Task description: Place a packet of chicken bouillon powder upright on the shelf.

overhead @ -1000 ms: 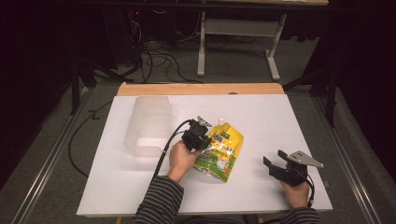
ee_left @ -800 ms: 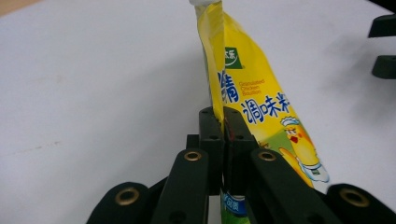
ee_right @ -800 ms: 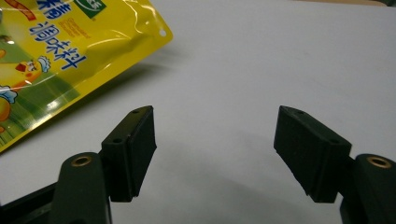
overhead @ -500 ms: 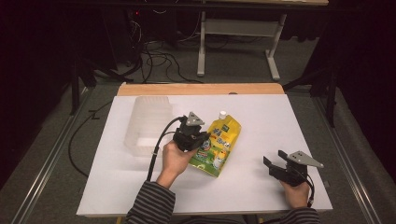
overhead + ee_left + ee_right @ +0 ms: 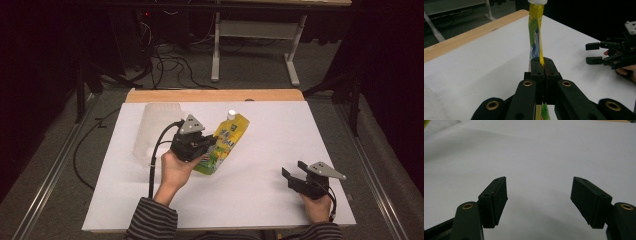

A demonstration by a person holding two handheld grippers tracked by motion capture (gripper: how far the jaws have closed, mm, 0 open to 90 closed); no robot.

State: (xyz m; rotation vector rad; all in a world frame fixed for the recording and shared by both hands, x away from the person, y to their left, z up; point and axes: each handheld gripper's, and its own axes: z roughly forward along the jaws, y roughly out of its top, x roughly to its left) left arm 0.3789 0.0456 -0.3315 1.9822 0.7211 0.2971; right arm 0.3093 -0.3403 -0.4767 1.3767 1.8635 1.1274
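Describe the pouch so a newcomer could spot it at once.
Start at the white table, then find the left gripper near its middle. Its fingers pinch a yellow-green pouch with a white cap; the clear plastic container beside it is colourless.

the pouch (image 5: pixel 226 144) sits mid-table (image 5: pixel 260 200), clamped in the left gripper (image 5: pixel 207 145); the plastic container (image 5: pixel 152 132) lies just left of both; the right gripper (image 5: pixel 292 177) rests well apart at the near right corner

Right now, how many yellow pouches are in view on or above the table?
1. The yellow pouch is near the middle of the white table, pinched by the left gripper, beside the clear plastic container. Another could lie hidden behind that container.
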